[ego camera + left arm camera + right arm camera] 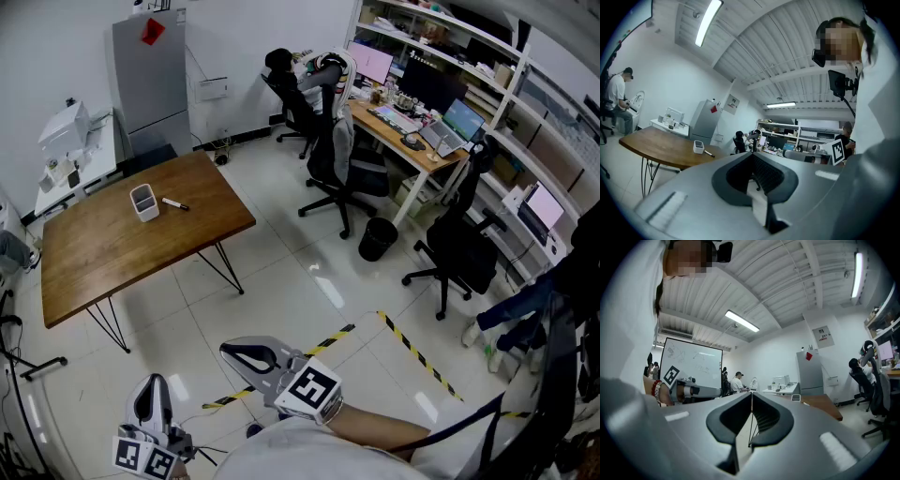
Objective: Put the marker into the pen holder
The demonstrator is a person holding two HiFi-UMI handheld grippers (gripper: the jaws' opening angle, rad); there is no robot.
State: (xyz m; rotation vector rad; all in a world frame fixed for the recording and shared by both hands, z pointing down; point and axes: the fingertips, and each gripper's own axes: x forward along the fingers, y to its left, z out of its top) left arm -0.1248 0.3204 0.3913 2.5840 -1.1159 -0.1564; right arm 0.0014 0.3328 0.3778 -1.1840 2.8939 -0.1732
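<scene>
The marker (174, 203) is lying flat on the wooden worktop (112, 248), just beside the white pen holder (143, 202) and well apart from the person. It is looking like a light, stiff thing with a smooth barrel that could roll or slip, so taking hold across the middle of the barrel, pads square to it, is probably the safest choice. The holder is looking light too and may tip if knocked. The person is holding both tools low and close to the body, over the floor, pointing roughly toward the worktop. The left tool (154, 392) is showing its jaws pressed together with nothing between them. The right tool (246, 357) is likewise closed tight and carrying nothing.
</scene>
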